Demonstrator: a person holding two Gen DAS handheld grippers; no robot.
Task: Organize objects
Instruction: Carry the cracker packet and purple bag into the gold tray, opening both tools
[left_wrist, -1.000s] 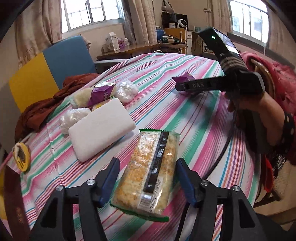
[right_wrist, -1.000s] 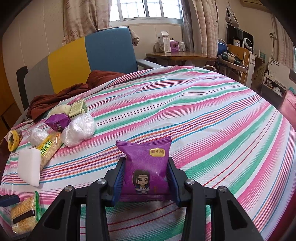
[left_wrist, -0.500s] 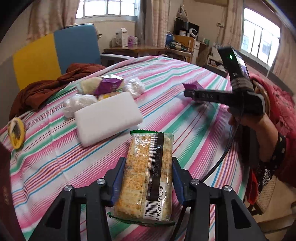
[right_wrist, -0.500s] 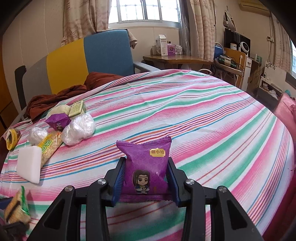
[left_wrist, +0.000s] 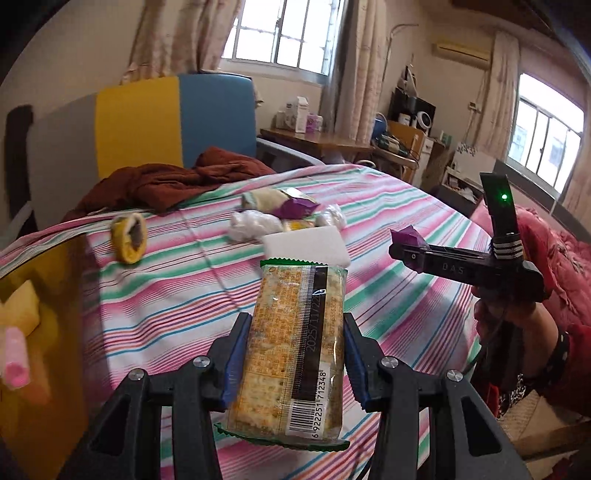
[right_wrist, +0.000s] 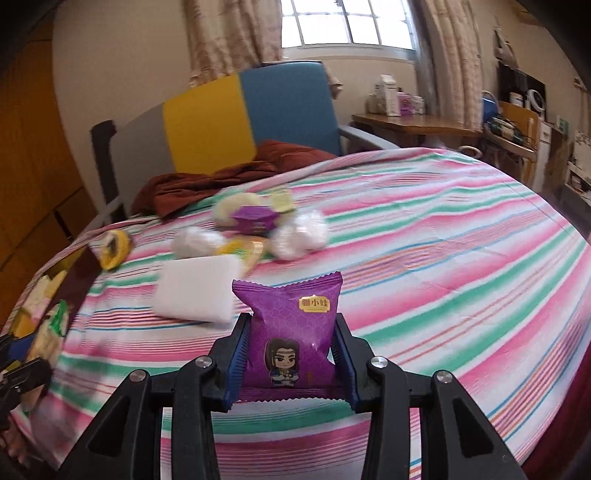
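My left gripper (left_wrist: 293, 334) is shut on a clear-wrapped cracker pack (left_wrist: 295, 347) with a green edge and a barcode, lifted off the striped tablecloth (left_wrist: 177, 295). My right gripper (right_wrist: 288, 341) is shut on a purple snack packet (right_wrist: 291, 332) with a cartoon figure, held upright above the cloth. In the left wrist view the right gripper (left_wrist: 406, 251) shows from the side at right, the purple packet (left_wrist: 406, 236) at its tip. The left gripper's body (right_wrist: 18, 369) and the cracker pack (right_wrist: 48, 332) appear at the left edge of the right wrist view.
A white block (left_wrist: 306, 243) lies mid-table, with white plastic-wrapped lumps (left_wrist: 255, 223), a small purple packet (left_wrist: 291, 206) and a yellow tape roll (left_wrist: 129, 238) behind it. A brown cloth (left_wrist: 177, 181) drapes the far edge before a yellow and blue chair (left_wrist: 173, 118). A yellow container (left_wrist: 33, 332) sits at left.
The left jaws have shut on the cracker pack and lifted it off the cloth. Both grippers have risen and swung left with their packets, so the yellow container has come into view.
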